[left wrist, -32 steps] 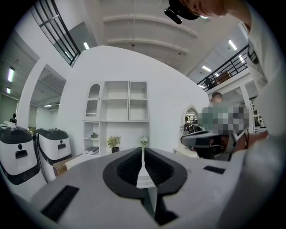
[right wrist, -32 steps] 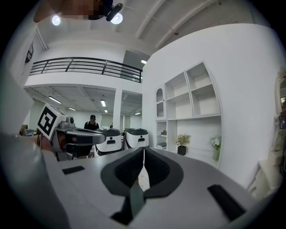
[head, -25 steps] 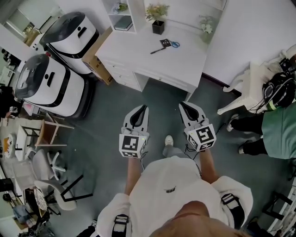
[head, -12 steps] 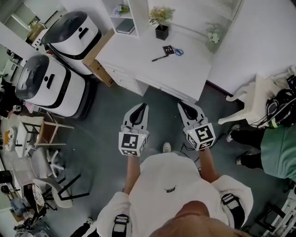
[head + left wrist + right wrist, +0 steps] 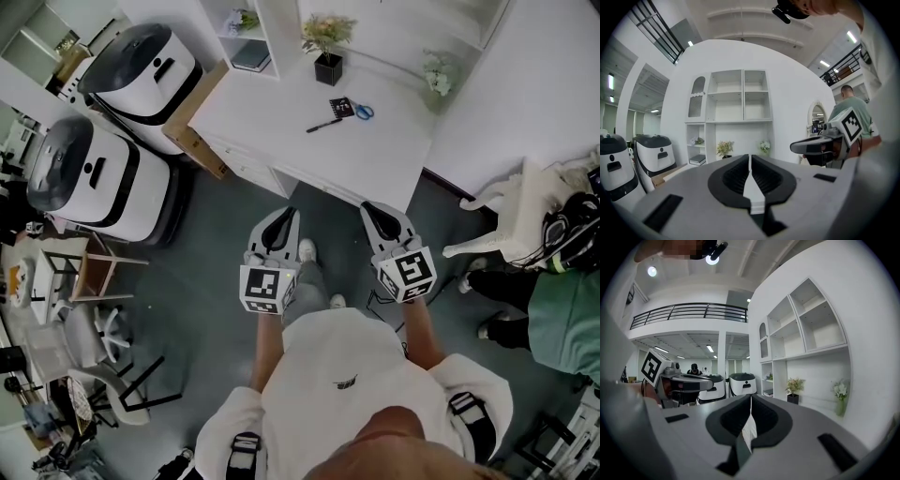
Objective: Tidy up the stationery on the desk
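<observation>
Holding nothing, the left claw (image 5: 749, 161) has its jaws pressed together, and the right claw (image 5: 750, 404) is pressed together and empty too. In the head view both sit side by side at mid-frame, left claw (image 5: 292, 215) and right claw (image 5: 367, 207), pointing up the frame over grey floor.

Since a second ago a shoe (image 5: 307, 249) has swung forward between them. The white worktop (image 5: 272, 112) has slid down the frame, so its near edge now lies just above the claw tips. The person is walking in, not yet working.

The stationery lies in the upper middle of the frame, well apart from both claws: a dark pen (image 5: 323, 123), a small black square item (image 5: 340, 106) just above it, and blue-handled scissors (image 5: 364, 112) beside that. All three look untouched, so the tidying has likely not begun. Closing the remaining gap and spreading one claw seems to be what the first pick needs.
</observation>
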Available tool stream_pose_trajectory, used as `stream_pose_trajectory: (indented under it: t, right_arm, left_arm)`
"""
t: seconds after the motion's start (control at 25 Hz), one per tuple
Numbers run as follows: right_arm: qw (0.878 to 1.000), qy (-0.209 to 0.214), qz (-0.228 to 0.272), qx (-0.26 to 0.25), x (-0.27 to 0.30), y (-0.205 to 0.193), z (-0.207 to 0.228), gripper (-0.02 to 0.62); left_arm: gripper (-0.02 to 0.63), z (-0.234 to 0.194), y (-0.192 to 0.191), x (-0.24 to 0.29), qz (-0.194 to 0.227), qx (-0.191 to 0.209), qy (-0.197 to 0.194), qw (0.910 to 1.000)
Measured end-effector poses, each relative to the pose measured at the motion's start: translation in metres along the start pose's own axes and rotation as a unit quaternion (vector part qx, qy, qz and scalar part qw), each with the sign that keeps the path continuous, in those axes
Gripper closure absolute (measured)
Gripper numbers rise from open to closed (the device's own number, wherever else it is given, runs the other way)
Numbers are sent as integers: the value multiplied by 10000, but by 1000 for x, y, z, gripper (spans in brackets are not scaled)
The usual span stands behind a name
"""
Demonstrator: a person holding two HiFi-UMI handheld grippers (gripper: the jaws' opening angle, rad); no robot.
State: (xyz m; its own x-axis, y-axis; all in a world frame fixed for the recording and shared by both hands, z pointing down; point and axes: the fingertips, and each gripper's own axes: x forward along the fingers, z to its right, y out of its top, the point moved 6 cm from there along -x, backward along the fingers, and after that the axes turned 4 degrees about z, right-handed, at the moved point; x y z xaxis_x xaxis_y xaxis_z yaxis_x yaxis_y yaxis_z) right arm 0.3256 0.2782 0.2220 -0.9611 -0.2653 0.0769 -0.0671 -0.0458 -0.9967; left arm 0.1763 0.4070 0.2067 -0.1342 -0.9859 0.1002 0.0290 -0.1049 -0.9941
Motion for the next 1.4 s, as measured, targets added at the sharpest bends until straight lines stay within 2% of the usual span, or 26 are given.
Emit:
stream_pose_trajectory:
  t: [0.4, 0.8, 1.12, 1.4]
  right_arm:
    - [9997, -192, -105, 80, 70, -3, 42, 598]
    - [9974, -526, -375, 307, 175, -12, 91, 598]
    - [9924, -882, -719, 470, 237, -32, 125, 598]
    - [9856, -1237, -969, 620, 268, -54, 148, 598]
  left_arm:
    - [606, -50, -3, 75, -96, 72, -243, 9996]
    - [606, -124, -15, 179, -225, -130, -778, 9966]
    - [606, -174, -38, 251, -447, -187, -1293, 9904]
    - [606, -192, -63, 302, -744, -221, -1687, 9826]
